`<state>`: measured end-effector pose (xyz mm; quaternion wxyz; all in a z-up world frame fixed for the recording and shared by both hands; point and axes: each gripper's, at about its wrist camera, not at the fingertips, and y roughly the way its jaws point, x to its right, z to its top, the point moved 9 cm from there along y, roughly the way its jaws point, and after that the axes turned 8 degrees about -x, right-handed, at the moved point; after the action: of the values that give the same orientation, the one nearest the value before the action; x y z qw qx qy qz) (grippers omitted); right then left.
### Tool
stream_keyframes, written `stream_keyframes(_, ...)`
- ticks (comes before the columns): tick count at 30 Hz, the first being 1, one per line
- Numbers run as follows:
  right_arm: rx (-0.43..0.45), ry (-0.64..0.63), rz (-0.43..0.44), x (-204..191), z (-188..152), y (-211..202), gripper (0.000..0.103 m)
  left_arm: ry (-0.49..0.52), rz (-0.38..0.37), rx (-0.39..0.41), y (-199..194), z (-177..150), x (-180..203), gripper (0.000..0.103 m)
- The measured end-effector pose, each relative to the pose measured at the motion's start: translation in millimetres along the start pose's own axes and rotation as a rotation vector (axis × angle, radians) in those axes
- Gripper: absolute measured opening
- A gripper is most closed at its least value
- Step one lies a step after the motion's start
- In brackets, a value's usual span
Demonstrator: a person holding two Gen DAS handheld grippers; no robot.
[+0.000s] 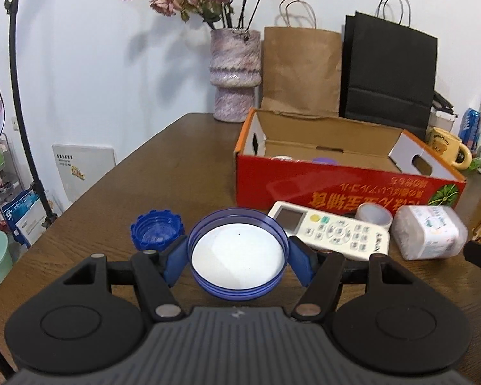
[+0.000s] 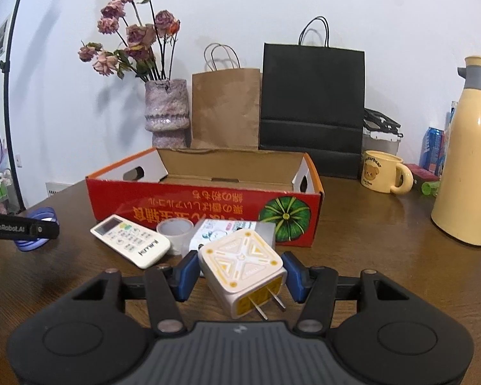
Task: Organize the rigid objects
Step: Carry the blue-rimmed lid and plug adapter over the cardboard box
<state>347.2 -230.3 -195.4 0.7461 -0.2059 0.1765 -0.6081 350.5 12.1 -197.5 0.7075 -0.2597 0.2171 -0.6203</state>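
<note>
since both are light, stiff plastic, the left claw (image 1: 237, 256) pinches the round blue lid with white liner (image 1: 237, 255) across its slick rim above the bench (image 1: 144, 166), and the right claw (image 2: 240, 274) clamps the cream cube plug adapter (image 2: 242, 266) by its flat sides.

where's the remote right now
The white remote lies flat on the table in front of the red box, just right of the left gripper, beside the tape roll.
</note>
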Motion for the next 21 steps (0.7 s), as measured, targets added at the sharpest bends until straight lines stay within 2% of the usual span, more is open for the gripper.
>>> stream_keyframes(8,0.027,-0.019,0.025,-7,15,-7,0.055,0.019,-0.032,0.037,-12,17,21,0.068)
stream_keyframes(21,0.064,-0.017,0.038,-6,48,-4,0.055,0.052,-0.077,0.069,-11,48,56,0.068)
